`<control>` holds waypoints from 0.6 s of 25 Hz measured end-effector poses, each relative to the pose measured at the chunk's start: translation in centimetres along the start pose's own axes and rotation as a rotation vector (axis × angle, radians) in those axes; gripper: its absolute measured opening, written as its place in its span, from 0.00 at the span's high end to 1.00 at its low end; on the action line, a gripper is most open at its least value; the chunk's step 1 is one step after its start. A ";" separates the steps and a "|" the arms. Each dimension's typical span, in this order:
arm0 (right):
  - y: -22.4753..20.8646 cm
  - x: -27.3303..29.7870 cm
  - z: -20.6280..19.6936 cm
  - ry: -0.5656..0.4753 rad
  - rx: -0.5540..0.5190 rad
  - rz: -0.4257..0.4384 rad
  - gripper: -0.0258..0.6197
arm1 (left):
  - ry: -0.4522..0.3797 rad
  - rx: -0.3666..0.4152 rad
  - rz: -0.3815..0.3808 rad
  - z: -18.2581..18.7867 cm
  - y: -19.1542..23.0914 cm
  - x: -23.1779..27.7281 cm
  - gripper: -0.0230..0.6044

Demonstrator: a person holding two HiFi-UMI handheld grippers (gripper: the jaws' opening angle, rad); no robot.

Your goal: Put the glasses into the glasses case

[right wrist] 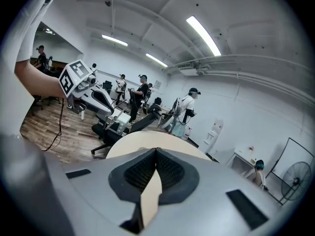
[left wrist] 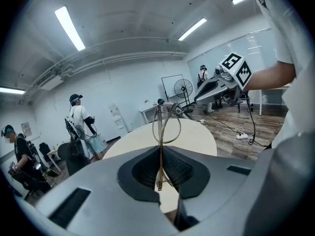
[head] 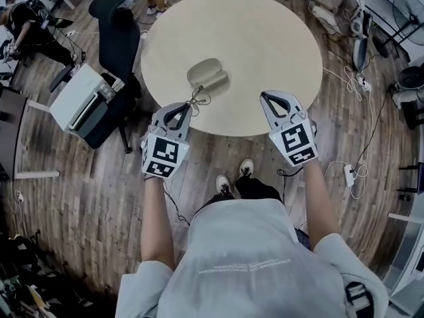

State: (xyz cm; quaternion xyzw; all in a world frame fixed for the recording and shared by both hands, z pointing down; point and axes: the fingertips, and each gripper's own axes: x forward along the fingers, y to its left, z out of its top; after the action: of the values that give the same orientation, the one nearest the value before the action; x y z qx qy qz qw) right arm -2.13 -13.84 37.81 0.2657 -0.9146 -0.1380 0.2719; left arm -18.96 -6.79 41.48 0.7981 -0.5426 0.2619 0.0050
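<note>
Setting: we stand at the near edge of a round beige table (head: 265, 38) in a wood-floored workroom, a gripper in each hand.
Left gripper: in our left hand, the left gripper (head: 186, 107) has its jaws pressed together on the thin wire frame of the glasses (head: 198, 99). Its own view shows the frame pinched edge-on between the ribbed pads (left wrist: 142, 168), and one lens loop rises above the jaw tips.
Glasses: we carry them clear of the tabletop, over the table's near rim. They sit in the left jaws and touch nothing else that we can see.
Glasses case: the pale glasses case (head: 207, 73) lies on the table just beyond the glasses, left of the table's centre. From the head view it appears to lie open, but we cannot be sure.
Right gripper: in our right hand, the right gripper (head: 264, 97) hangs over the table's near edge, well apart from the case. Its jaws meet tip to tip and hold nothing.
Surroundings: a dark office chair (head: 118, 35) stands left of the table, and other people work in the background.
</note>
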 end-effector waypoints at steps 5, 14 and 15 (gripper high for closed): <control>-1.0 2.4 -1.8 0.010 0.020 0.024 0.96 | 0.039 -0.016 -0.008 -0.8 0.2 2.8 0.93; -4.5 8.2 -3.9 0.003 0.045 0.106 0.96 | 0.175 -0.067 -0.023 -3.3 2.1 9.1 0.93; -4.9 8.7 -4.2 0.001 0.051 0.117 0.96 | 0.190 -0.073 -0.023 -3.5 2.2 9.8 0.93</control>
State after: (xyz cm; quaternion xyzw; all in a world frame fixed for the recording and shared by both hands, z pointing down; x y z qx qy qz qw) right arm -3.90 -23.25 43.01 0.2186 -0.9317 -0.0985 0.2730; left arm -19.64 -15.17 48.02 0.7751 -0.5398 0.3163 0.0882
